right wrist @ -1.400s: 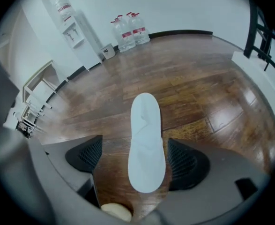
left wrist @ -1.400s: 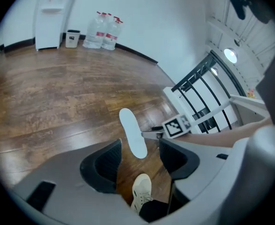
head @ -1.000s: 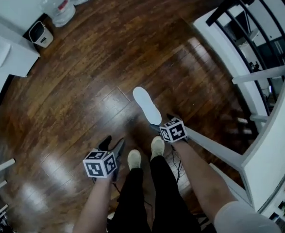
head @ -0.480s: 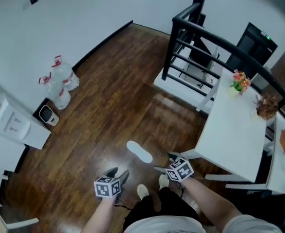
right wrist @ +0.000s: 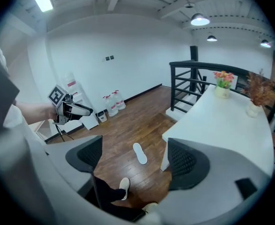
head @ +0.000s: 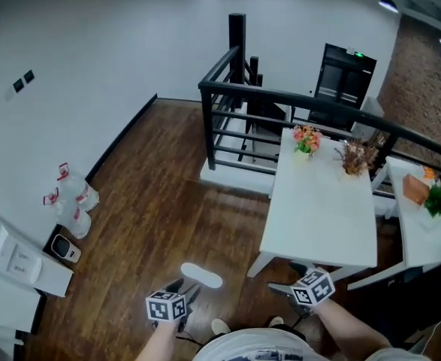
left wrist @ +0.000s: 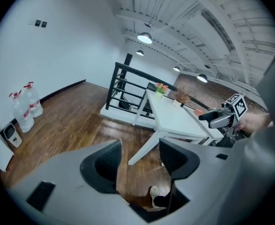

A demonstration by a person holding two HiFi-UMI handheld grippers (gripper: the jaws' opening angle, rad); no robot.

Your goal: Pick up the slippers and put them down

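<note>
One slipper [head: 201,275] lay flat on the brown plank floor [head: 152,201]. It was white, long and oval with rounded ends, and showed a plain smooth face. Whether that face was the sole or the upper could not be told. It lay just beyond the left gripper [head: 182,288] and to the near left of the white table [head: 321,201], with a strip of floor between it and the table's near-left leg [head: 259,264]. In the right gripper view the slipper appeared on the floor in the gap between the two jaws, well below them and untouched.

Left gripper: jaws apart, nothing between them. Right gripper [head: 280,287]: jaws apart, nothing gripped, held by the table's near edge and pointing left. Both were at the near side of the scene, above the person's pale shoes [head: 220,326].

Surroundings: the table carried a pot of pink and orange flowers [head: 306,138] and a bunch of dried brown stems [head: 355,156] at its far end. A black railing [head: 235,119] stood beyond it. By the left wall stood clear water bottles [head: 70,205] with red labels, the print too small to read, a small white bin [head: 62,248] and a white cabinet [head: 10,265].

Markings: each gripper bore a cube [head: 166,305] with black-and-white square markers.
</note>
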